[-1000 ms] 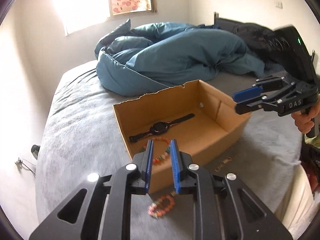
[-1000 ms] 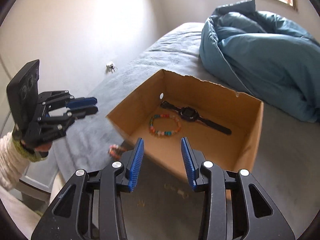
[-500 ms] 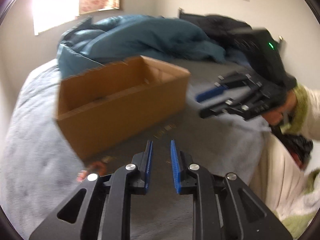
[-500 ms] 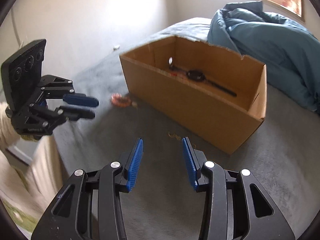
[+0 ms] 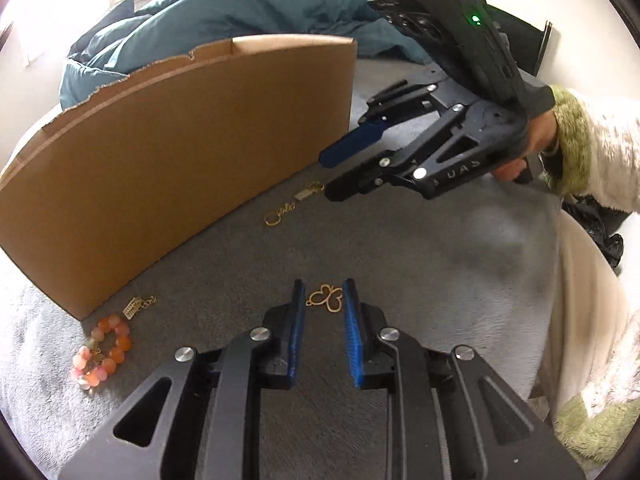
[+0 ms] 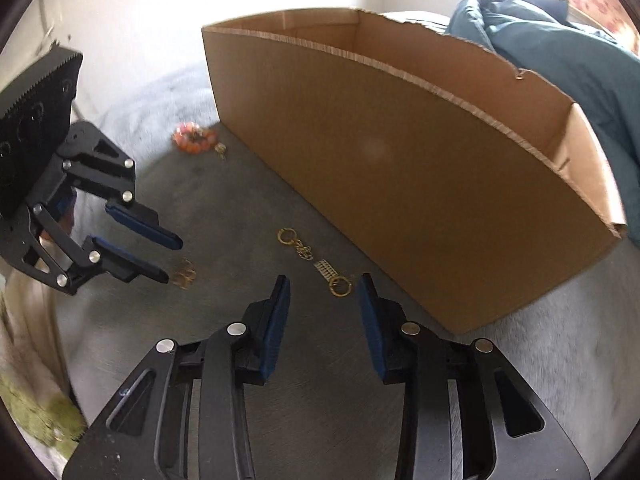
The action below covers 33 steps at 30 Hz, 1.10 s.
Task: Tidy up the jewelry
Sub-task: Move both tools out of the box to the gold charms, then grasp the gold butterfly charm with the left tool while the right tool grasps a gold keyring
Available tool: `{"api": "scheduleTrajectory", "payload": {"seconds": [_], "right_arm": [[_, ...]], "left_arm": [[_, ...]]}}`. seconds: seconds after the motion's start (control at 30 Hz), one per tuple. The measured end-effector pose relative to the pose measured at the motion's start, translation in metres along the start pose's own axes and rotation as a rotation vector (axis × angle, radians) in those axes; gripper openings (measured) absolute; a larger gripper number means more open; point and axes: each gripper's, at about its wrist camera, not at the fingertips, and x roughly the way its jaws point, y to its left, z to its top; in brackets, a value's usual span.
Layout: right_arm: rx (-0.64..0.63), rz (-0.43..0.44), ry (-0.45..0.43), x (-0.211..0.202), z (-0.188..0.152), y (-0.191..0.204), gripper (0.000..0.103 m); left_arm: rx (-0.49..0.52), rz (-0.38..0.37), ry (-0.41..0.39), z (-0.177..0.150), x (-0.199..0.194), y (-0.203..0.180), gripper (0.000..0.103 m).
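A gold butterfly pendant [image 5: 326, 299] lies on the grey blanket right at the tips of my open left gripper [image 5: 323, 294]. It also shows in the right wrist view [image 6: 185, 275] at the left gripper's [image 6: 170, 258] tips. A gold chain with rings [image 5: 294, 204] [image 6: 316, 262] lies in front of the cardboard box [image 5: 180, 152] [image 6: 400, 184]. My open right gripper [image 6: 322, 284] [image 5: 328, 178] hovers low just before its near ring. An orange bead bracelet [image 5: 102, 350] [image 6: 194, 140] and a small gold charm [image 5: 138, 304] lie by the box corner.
A rumpled teal duvet [image 5: 240, 8] [image 6: 560, 60] lies behind the box. The bed edge drops off to the right in the left wrist view [image 5: 580, 280]. The box's inside is hidden behind its near wall.
Both grippers have dropped from above the box down to the blanket in front of it. The left one now brackets the butterfly pendant; the right one has closed in on the gold chain.
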Motion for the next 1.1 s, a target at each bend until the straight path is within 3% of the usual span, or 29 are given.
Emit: {"api": "scheduleTrajectory", "payload": {"seconds": [0.33, 0.63, 0.9, 1.1], "right_arm": [[-0.087, 0.028, 0.015, 0.012, -0.006, -0.006, 0.028], [-0.112, 0.061, 0.008, 0.012, -0.012, -0.010, 0.018], [-0.111, 0.083, 0.010, 0.019, -0.010, -0.017, 0.017], [-0.092, 0.102, 0.006, 0.022, -0.010, -0.021, 0.011]], "left_arm": [[0.016, 0.022, 0.022, 0.002, 0.015, -0.004, 0.021], [0.040, 0.056, 0.003, -0.001, 0.009, -0.018, 0.021], [0.074, 0.090, 0.010, 0.003, 0.006, -0.031, 0.031], [0.078, 0.088, 0.020, 0.006, 0.004, -0.038, 0.031]]}}
